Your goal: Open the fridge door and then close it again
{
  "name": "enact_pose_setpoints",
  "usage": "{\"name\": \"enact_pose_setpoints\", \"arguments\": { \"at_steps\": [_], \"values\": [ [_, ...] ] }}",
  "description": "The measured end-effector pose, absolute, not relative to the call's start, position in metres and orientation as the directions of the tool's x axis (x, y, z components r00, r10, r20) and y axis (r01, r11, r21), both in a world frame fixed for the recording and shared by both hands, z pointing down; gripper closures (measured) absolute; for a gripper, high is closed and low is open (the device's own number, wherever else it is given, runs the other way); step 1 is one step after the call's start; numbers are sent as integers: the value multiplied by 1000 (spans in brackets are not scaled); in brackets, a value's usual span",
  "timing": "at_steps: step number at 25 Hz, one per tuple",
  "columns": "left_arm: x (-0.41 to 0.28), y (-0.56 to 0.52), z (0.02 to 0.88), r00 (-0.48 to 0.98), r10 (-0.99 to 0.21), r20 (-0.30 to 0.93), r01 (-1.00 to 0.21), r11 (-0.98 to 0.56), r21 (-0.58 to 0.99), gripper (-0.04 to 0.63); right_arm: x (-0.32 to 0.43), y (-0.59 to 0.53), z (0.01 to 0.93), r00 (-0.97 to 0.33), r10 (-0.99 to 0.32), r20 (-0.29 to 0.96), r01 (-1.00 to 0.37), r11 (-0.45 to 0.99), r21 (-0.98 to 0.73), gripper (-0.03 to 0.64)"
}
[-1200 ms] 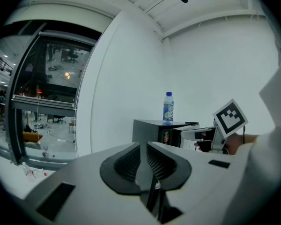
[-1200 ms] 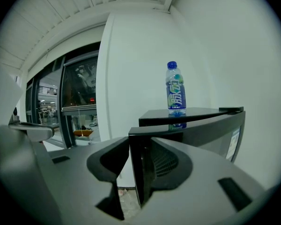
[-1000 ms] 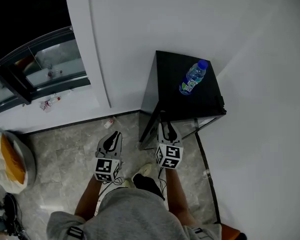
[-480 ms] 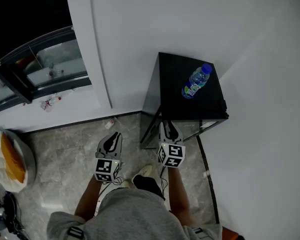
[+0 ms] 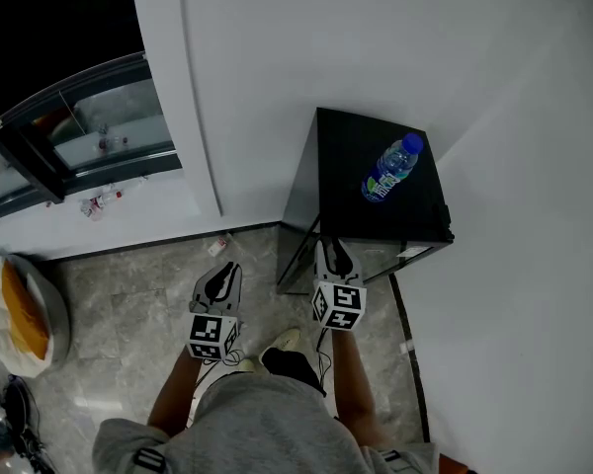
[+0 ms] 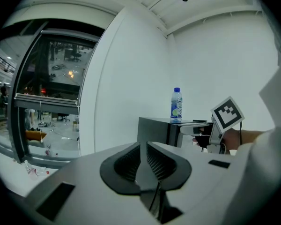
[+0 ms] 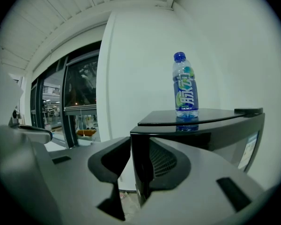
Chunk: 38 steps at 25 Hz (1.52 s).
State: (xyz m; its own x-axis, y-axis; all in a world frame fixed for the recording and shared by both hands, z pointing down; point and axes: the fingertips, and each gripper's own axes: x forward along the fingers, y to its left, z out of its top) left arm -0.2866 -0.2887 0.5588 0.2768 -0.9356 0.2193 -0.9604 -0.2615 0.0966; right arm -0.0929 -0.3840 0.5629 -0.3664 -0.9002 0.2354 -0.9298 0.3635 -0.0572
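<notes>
Fridge door (image 7: 141, 165): the front of a small black fridge (image 5: 346, 156) that stands on the stone floor (image 5: 128, 284) in a corner of white wall (image 5: 277, 57). Its near upright edge sits between the right gripper's jaws.
Right gripper (image 5: 329, 247): its jaws have just been closing and now pinch that door edge, one pad on each face.
Bottle (image 5: 389, 172): clear with a blue cap, upright on the fridge top, towards the back right.
Left gripper (image 5: 223, 268): jaws pressed together on nothing, held level over the floor, well apart from the fridge on its left.
Right gripper view only: the pads against the door edge, a pale sticker (image 7: 249, 150) on the door front, and the bottle's reflection in the glossy top.
Left gripper view only: the fridge side-on, with the right gripper's marker cube (image 6: 227, 115) and the hand (image 6: 243, 137) behind it at the door.
Head view only: both grippers together, the person's forearms and grey shorts, and a dark window (image 5: 89, 117) to the left.
Hard to tell: whether the door is ajar or flush with the cabinet. From above its front is a thin, reflective sliver.
Cut off: an orange and white bundle (image 5: 20, 314) at the left edge of the head view. The litter under the window is too small to name.
</notes>
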Motion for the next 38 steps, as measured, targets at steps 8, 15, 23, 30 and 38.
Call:
{"name": "enact_pose_setpoints", "arguments": {
  "at_steps": [8,15,23,30,38],
  "values": [
    [-290,-288,560,269,-937,222,-963,-254,96,552,-95,-385,564,-373,-898,232,-927,370,-56,480],
    [-287,-286,553,279,-937,211,-960,-264,98,552,-99,-373,551,-413,-885,216,-910,412,-50,491],
    [-279,-275,544,331,-924,192,-943,-318,96,552,-91,-344,530,-404,-898,175,-914,403,-46,535],
    [-273,-262,533,369,-913,176,-929,-357,96,552,-71,-308,519,-357,-919,165,-933,359,-24,554],
    [-266,-241,526,409,-897,166,-913,-398,92,552,-56,-265,507,-311,-938,150,-947,319,33,555]
  ]
}}
